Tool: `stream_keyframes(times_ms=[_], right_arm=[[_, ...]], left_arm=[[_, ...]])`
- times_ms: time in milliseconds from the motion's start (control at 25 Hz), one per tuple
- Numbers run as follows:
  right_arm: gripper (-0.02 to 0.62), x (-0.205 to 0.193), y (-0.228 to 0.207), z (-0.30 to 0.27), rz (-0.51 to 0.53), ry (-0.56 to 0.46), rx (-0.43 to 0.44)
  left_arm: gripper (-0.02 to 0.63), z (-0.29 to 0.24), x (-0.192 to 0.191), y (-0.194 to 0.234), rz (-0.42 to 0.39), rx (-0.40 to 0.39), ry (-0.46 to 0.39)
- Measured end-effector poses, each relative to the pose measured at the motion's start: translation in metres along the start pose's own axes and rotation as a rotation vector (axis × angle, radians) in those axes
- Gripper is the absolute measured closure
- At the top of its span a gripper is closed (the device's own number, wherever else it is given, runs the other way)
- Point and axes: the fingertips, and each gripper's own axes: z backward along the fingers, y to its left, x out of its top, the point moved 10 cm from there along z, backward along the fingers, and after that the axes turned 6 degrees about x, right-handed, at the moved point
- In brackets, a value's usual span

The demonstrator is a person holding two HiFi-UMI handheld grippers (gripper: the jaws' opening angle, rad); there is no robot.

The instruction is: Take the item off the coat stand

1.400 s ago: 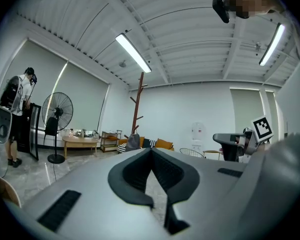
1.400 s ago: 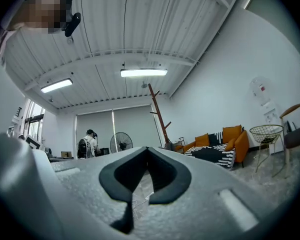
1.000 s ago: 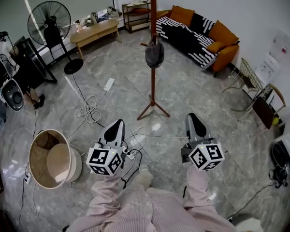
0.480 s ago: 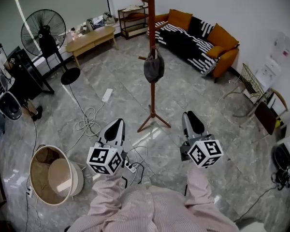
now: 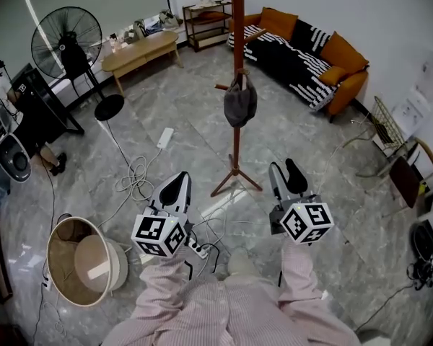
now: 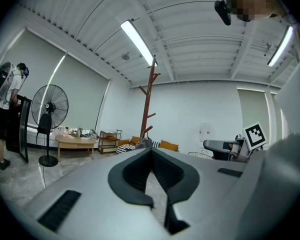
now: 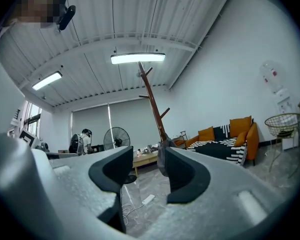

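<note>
A red-brown wooden coat stand rises from the marble floor in front of me. A dark grey hat-like item hangs on one of its lower pegs. My left gripper is held low, left of the stand's feet, with its jaws together and empty. My right gripper is right of the feet; its jaws are opening with nothing between them. In the left gripper view my left gripper points at the stand. From the right gripper view, my right gripper frames the item beyond its jaws.
Cables and a white power strip lie on the floor left of the stand. A round woven basket stands at my left. A standing fan, a low table, an orange sofa and a wire rack ring the room.
The right gripper's jaws have parted from shut to a clear gap. Both grippers and the view have drifted slightly toward the stand, which now sits a little further right.
</note>
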Motion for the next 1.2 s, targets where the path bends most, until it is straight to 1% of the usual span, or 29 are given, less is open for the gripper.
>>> stream_keyframes(times_ms=[160,360,560,720,800,920,1200], right_arm=[[0.402,-0.006,-0.013,-0.029,-0.006,0.024,0.02],[0.402,-0.006,-0.039,-0.072,0.03,0.064,0.037],[0.402,0.003,-0.073,-0.119,0.014,0.084,0.04],[0.4,0.006,-0.091,-0.154,-0.002,0.102,0.051],[0.4,0.005,-0.098,-0.17,-0.01,0.114,0.068],[0.382,0.003,-0.106,-0.192,-0.019,0.132,0.094],[0.356,-0.006,-0.116,-0.235,0.001,0.17,0.138]], left_arm=[[0.606,-0.024,-0.004,0.012,0.018,0.014,0.012],[0.606,-0.068,-0.004,0.025,0.046,0.029,0.019],[0.606,-0.12,0.004,0.03,0.063,0.038,0.02],[0.606,-0.152,0.008,0.035,0.073,0.047,0.027],[0.606,-0.164,0.008,0.038,0.08,0.056,0.035],[0.606,-0.176,0.008,0.043,0.092,0.079,0.04],[0.606,-0.2,0.008,0.054,0.1,0.118,0.03]])
